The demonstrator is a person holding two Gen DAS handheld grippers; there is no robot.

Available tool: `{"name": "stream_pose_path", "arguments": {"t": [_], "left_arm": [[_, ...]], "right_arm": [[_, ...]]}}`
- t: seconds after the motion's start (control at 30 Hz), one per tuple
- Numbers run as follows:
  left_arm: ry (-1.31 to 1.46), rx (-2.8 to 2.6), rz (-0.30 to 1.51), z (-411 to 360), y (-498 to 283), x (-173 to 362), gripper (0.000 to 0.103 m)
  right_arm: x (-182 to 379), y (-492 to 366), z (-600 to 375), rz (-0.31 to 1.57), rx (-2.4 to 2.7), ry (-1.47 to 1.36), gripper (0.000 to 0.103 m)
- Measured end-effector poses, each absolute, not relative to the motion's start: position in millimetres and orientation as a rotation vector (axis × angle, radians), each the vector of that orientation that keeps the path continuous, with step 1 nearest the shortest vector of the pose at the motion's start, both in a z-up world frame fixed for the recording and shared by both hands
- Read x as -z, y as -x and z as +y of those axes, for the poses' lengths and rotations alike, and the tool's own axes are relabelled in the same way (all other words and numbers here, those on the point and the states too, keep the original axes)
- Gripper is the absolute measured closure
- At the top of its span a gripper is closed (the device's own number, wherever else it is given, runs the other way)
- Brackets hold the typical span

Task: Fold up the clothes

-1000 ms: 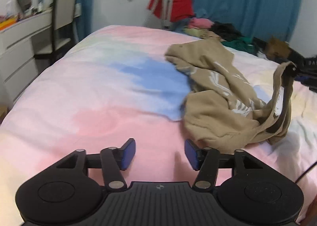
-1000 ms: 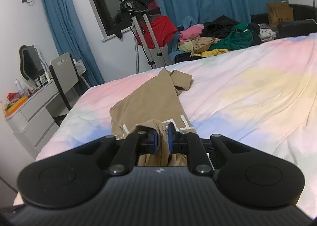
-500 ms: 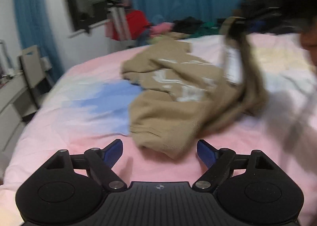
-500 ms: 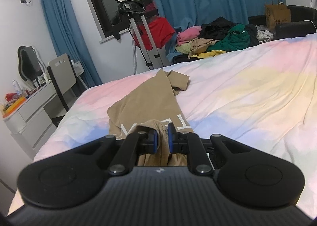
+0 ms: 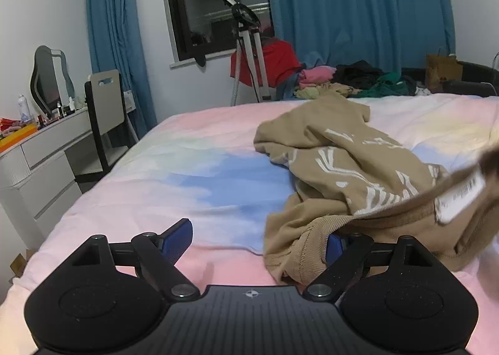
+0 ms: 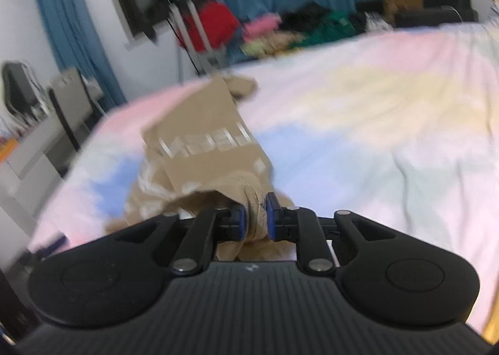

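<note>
A tan sweatshirt (image 5: 340, 168) with white print lies crumpled on the pastel bedspread (image 5: 187, 168). My left gripper (image 5: 259, 242) is open, low over the bed, with the sweatshirt's ribbed hem (image 5: 308, 249) lying between its jaws against the right finger. My right gripper (image 6: 255, 214) is shut on a ribbed edge of the sweatshirt (image 6: 202, 143) and holds it up off the bed (image 6: 374, 136). A white tag (image 5: 461, 196) hangs from the lifted part at the right of the left wrist view.
A white dresser (image 5: 37, 168) with a mirror and a chair (image 5: 106, 105) stand left of the bed. A pile of clothes (image 5: 358, 80) and a tripod stand (image 5: 249, 52) are behind the bed by the blue curtains. A brown paper bag (image 5: 443, 68) sits far right.
My left gripper has opened wider and moved to the sweatshirt's near hem, which now lies between its jaws. My right gripper, still shut on the fabric, has moved and its view is blurred.
</note>
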State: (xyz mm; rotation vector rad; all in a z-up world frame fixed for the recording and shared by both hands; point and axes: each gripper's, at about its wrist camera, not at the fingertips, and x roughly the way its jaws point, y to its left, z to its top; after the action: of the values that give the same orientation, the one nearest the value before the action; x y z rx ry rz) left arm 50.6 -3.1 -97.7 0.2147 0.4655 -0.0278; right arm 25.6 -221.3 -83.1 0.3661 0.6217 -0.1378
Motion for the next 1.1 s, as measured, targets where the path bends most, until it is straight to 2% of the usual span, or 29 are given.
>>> {"name": "stream_pose_path", "arguments": {"t": [0.03,0.1,0.4,0.67,0.77,0.83,0.87,1.0,1.1], "left_arm": [[-0.206,0.028,0.454,-1,-50,96,0.017],[-0.180,0.019,0.427,6,-48,90,0.017],[-0.028,-0.034,0.288,41,-20,53,0.017],[-0.092,0.000,0.271,33,-8,50,0.016],[-0.129,0.020,0.297,23,-10,57,0.016],[-0.145,0.022,0.322,20,-12,62,0.016],[-0.148,0.021,0.327,20,-11,64,0.016],[-0.137,0.002,0.319,25,-11,65,0.017],[-0.116,-0.011,0.304,30,-11,61,0.017]], "right_arm": [[90,-26,-221,0.664,0.142,-0.370,0.059],[103,-26,-222,0.738,0.146,-0.393,0.044],[120,-33,-215,0.760,0.213,-0.392,0.043],[79,12,-230,0.380,0.339,-0.451,0.043],[71,20,-229,0.302,0.344,-0.414,0.041],[74,15,-228,0.340,0.332,-0.393,0.031],[77,12,-227,0.370,0.327,-0.384,0.029],[101,-15,-223,0.612,0.264,-0.358,0.030],[114,-27,-207,0.726,0.182,-0.281,0.031]]}}
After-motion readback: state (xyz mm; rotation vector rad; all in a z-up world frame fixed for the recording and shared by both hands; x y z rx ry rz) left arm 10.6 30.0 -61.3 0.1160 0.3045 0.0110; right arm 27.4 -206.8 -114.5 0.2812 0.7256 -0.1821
